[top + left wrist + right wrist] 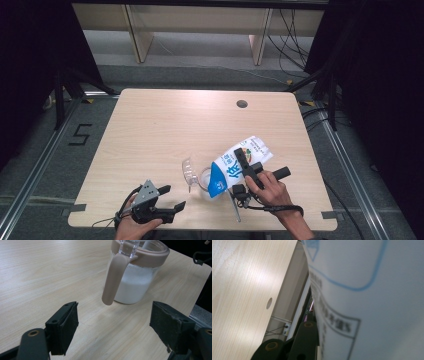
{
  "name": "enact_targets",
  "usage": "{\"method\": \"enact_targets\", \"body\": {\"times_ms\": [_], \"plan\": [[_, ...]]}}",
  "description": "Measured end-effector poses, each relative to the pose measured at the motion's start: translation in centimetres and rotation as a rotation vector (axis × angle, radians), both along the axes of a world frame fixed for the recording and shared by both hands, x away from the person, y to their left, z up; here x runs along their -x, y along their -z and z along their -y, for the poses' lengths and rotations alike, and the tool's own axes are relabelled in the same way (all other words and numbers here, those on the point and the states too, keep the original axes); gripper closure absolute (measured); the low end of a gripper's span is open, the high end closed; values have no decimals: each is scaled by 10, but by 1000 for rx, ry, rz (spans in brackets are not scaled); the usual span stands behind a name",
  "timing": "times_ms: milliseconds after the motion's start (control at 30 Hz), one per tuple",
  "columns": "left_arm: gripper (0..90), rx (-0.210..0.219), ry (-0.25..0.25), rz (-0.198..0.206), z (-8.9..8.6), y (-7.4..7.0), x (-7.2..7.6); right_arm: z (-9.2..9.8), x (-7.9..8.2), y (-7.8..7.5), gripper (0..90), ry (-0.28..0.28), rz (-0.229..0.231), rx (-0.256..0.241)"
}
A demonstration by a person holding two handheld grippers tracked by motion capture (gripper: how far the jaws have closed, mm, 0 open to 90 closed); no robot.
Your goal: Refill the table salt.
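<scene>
A white and blue milk carton (235,167) is tipped down to the left, its blue top over a clear glass jar (204,180). My right gripper (248,164) is shut on the carton. In the right gripper view the carton (367,290) is very close and blurred, with one black finger (308,338) against its side. The jar (135,287) holds white liquid about halfway up. It has a beige rim and a beige strap handle (113,280), and its clear lid (188,172) is flipped open. My left gripper (171,197) stands open near the table's front edge, short of the jar (116,315).
The light wooden table (165,130) has a round cable hole (242,104) at the back right. Bare floor with metal rails and cables surrounds the table, and wooden furniture legs stand beyond its far edge.
</scene>
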State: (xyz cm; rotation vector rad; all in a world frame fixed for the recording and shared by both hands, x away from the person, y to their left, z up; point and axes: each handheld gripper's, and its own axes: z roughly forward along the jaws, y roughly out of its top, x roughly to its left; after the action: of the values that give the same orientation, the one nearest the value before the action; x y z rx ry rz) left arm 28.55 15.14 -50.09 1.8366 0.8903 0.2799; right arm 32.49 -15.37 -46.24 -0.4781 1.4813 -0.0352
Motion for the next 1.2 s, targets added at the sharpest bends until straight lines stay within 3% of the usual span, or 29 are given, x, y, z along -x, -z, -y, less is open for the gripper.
{"method": "enact_targets", "body": {"times_ms": [333, 367, 500, 533, 600, 667, 700, 767, 833, 900, 967, 1033, 1067, 1133, 1200], "plan": [[221, -8, 7, 4, -1, 0, 0, -1, 0, -1, 817, -1, -5, 15], [221, -5, 7, 1, -1, 0, 0, 0, 0, 0, 817, 9, -9, -3], [221, 1, -3, -3, 0, 0, 0, 0, -1, -1, 819, 0, -18, 1], [221, -8, 1, 3, 0, -1, 0, -1, -2, -3, 819, -20, -5, 21], [221, -5, 0, 2, 0, 0, 0, 1, -1, 1, 819, 1, -31, -18], [221, -3, 5, 3, 0, 0, 0, -1, -3, 4, 820, -41, -40, -45], [221, -2, 5, 4, 0, 0, 0, -2, -2, 3, 820, -43, -33, -22], [221, -2, -8, -6, 0, -1, 1, -2, -2, 7, 820, -31, -61, -64], [221, -10, -4, -4, -1, -1, 1, -3, -2, 5, 820, -45, -57, -47], [221, -11, -4, -5, -1, -1, 1, -2, -2, 7, 820, -47, -69, -95], [221, -10, -4, -5, -1, -1, 1, -3, -2, 5, 820, -63, -61, -79], [221, -11, -4, -4, -1, -1, 1, -3, -1, 5, 820, -45, -85, -92], [221, -12, -3, -4, -1, -1, 1, -3, -3, 4, 820, -69, -73, -85], [221, -12, -3, -4, -1, -1, 1, -3, -1, 5, 820, -40, -102, -112], [221, -12, -3, -4, -1, -1, 1, -4, 0, 3, 820, -46, -97, -96]]}}
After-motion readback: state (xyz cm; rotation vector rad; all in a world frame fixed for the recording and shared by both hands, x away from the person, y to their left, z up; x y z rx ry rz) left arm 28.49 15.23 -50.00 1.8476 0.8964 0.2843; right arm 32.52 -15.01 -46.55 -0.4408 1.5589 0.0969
